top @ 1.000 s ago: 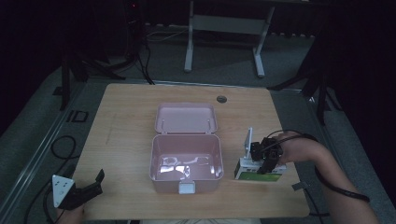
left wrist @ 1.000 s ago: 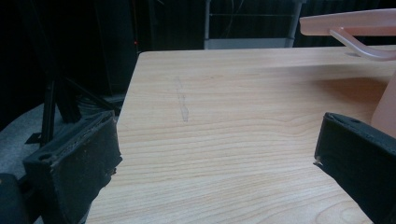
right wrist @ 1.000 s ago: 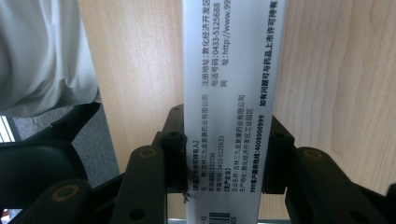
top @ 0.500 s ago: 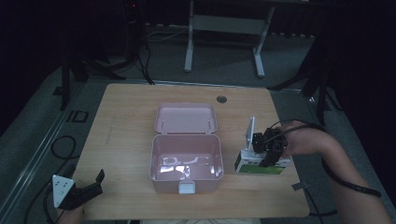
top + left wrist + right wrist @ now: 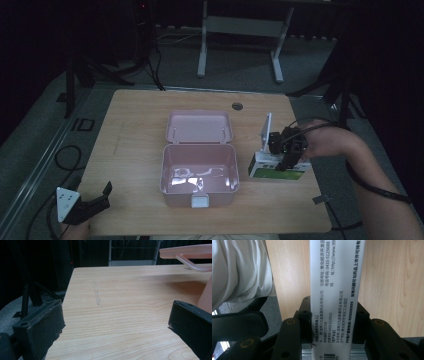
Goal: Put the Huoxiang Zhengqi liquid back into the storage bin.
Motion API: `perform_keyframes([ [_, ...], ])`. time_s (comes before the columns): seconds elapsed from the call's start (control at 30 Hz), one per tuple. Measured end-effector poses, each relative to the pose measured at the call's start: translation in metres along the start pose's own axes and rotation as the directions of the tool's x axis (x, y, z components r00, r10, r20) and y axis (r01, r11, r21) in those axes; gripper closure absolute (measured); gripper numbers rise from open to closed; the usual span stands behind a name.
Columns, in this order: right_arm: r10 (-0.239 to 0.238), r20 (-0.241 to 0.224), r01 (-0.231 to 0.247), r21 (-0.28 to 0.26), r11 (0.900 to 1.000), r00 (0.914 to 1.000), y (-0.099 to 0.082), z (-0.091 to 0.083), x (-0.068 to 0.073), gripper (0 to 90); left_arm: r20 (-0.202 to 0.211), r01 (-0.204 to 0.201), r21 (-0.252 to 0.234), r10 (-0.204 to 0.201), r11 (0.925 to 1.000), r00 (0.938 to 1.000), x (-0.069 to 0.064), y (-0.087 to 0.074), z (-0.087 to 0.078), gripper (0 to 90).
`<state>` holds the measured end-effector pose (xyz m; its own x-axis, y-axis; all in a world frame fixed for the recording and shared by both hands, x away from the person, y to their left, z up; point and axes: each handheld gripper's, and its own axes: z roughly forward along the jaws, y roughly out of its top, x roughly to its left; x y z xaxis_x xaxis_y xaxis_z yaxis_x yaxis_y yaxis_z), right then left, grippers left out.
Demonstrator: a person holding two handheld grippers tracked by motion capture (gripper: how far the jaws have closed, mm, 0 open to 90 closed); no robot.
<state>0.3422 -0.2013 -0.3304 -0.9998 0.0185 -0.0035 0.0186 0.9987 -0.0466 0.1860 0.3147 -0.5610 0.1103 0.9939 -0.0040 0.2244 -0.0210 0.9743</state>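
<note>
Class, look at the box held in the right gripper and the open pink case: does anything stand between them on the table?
Nothing visible does. The white-and-green box, clamped in the right gripper, sits just right of the open pink case, with bare table between them.

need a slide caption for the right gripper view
Right gripper clamps a white printed medicine box between its black jaws above the wooden table.
</note>
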Motion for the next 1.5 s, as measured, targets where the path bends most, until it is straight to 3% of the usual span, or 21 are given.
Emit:
perform_keyframes([
  [0.53, -0.024, 0.006, 0.024, -0.016, 0.9996, 0.9997, 0.033, -0.022, -0.004, 61.5, 0.003, -0.006, 0.002, 0.006, 1.0000, 1.0000, 0.000, 0.000, 0.000, 0.2],
  [0.8, -0.034, 0.014, 0.035, -0.018, 0.9992, 0.9993, 0.056, -0.025, -0.007, 61.5, 0.005, -0.007, 0.002, 0.007, 1.0000, 1.0000, 0.000, 0.000, 0.000, 0.2],
  [1.03, -0.067, 0.000, 0.067, -0.002, 0.9978, 0.9978, 0.079, -0.024, -0.005, 61.5, 0.007, -0.006, 0.001, 0.006, 1.0000, 1.0000, 0.000, 0.000, 0.000, 0.2],
  [1.27, -0.095, 0.017, 0.095, 0.009, 0.9954, 0.9953, 0.104, -0.021, -0.002, 61.5, 0.009, -0.003, -0.001, 0.003, 1.0000, 1.0000, 0.001, 0.000, 0.000, 0.2],
  [1.5, -0.121, -0.002, 0.121, 0.009, 0.9926, 0.9926, 0.128, -0.020, 0.000, 61.5, 0.011, -0.004, -0.001, 0.004, 1.0000, 0.9999, 0.001, 0.000, 0.000, 0.2],
])
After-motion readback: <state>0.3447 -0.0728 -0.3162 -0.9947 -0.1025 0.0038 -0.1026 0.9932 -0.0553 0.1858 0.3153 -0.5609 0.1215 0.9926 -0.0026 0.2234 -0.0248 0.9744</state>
